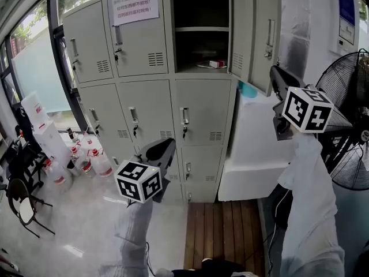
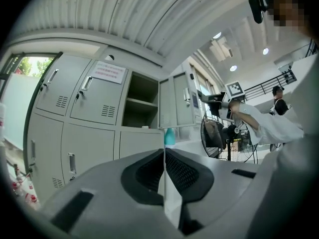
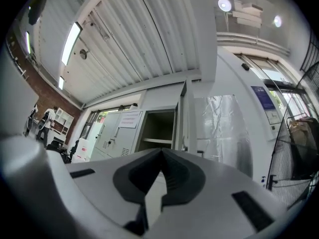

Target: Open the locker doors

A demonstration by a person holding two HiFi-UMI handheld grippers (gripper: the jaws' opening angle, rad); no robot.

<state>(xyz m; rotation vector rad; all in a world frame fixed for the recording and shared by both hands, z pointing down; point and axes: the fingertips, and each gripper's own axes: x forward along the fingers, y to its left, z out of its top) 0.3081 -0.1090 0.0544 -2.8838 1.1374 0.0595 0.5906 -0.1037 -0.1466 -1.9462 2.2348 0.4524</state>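
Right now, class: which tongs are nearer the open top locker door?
Right. The right tongs sit just beside the open door, at its lower corner; the left tongs are well below it, before the closed lower lockers.

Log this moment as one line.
left gripper: shut, empty | right gripper: shut, empty, near open door | top-right grey metal locker: open | lockers left and below: closed
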